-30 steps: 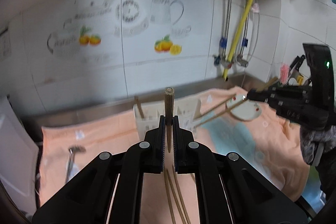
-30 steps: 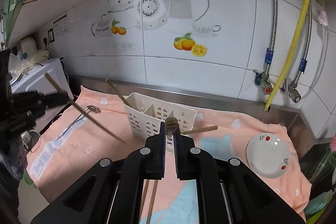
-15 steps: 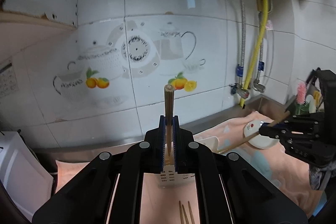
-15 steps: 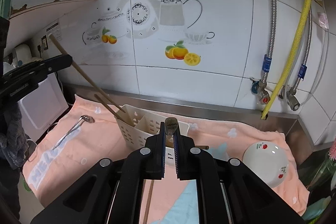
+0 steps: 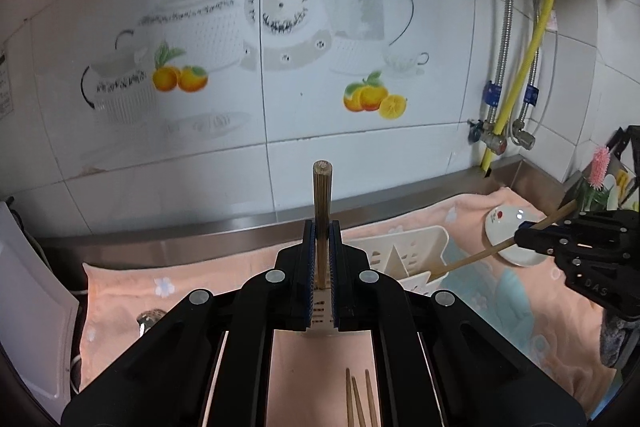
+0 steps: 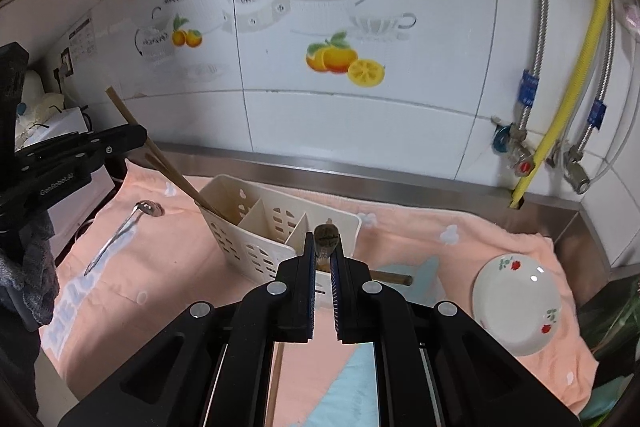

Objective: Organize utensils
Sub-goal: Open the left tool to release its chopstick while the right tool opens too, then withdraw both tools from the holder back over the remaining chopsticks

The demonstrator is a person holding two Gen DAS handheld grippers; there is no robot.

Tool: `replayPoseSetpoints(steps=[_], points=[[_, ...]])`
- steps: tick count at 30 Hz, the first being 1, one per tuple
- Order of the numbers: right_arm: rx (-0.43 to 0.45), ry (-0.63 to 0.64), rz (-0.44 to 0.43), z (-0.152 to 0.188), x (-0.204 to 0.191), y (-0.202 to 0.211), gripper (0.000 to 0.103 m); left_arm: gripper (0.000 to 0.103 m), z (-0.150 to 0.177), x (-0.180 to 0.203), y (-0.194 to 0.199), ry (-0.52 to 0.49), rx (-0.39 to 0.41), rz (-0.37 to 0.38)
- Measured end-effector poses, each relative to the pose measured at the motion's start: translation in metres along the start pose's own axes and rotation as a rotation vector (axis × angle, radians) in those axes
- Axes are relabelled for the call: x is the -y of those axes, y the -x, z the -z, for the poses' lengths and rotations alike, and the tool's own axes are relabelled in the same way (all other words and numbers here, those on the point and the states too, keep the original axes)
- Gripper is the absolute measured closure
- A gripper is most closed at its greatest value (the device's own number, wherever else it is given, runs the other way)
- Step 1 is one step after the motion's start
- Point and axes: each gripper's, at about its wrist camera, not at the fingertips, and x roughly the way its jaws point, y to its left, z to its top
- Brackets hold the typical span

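**Two chopsticks now over the caddy**

Both your grippers have swung in toward the white caddy (image 6: 280, 235) near the back edge of the pink towel (image 6: 168, 267). Your left gripper (image 5: 321, 247) is clamped on a chopstick (image 5: 322, 211) whose lower end, seen from your right side, has reached the caddy's leftmost compartment. Your right gripper (image 6: 325, 259) is clamped on another chopstick (image 5: 472, 261); its tip has come to the caddy's right end, apparently just at the rim. Neither is released yet. A spoon (image 6: 124, 227) lies near the towel's left edge, three more chopsticks (image 5: 360, 403) at its front edge, and a small plate (image 6: 516, 303) toward its right edge.
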Motion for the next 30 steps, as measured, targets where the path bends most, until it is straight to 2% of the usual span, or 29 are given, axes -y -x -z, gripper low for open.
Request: replayPoseSetpoints(steps=[9,16,18,20,23,25,27,29,30], points=[[-0.032,-0.037,-0.016,0.005,0.001,-0.025,0.096,0.097,0.007,-0.003,-0.006,0.003,-0.020,-0.004],[-0.015,-0.051,-0.018,0.004,0.005,-0.023,0.092,0.094,0.008,-0.001,-0.001,0.000,-0.013,-0.003],[0.002,-0.051,-0.008,0.004,0.005,-0.017,0.083,0.087,0.009,-0.001,0.002,0.003,-0.013,0.001],[0.021,-0.048,-0.003,0.004,0.004,-0.009,0.082,0.082,0.011,0.000,0.007,0.002,-0.006,-0.003],[0.054,-0.049,0.000,0.004,0.004,0.006,0.075,0.080,0.013,0.001,0.017,0.004,0.004,0.000],[0.082,-0.041,0.004,0.006,0.002,0.020,0.074,0.072,0.016,0.002,0.027,0.002,0.014,0.000],[0.100,-0.037,0.000,0.009,-0.001,0.031,0.066,0.062,0.020,0.004,0.036,-0.003,0.023,-0.003],[0.123,-0.037,-0.005,0.015,-0.003,0.045,0.062,0.058,0.025,0.004,0.047,-0.004,0.034,-0.001],[0.128,-0.034,-0.004,0.017,-0.005,0.049,0.061,0.053,0.027,0.005,0.051,-0.002,0.037,0.003]])
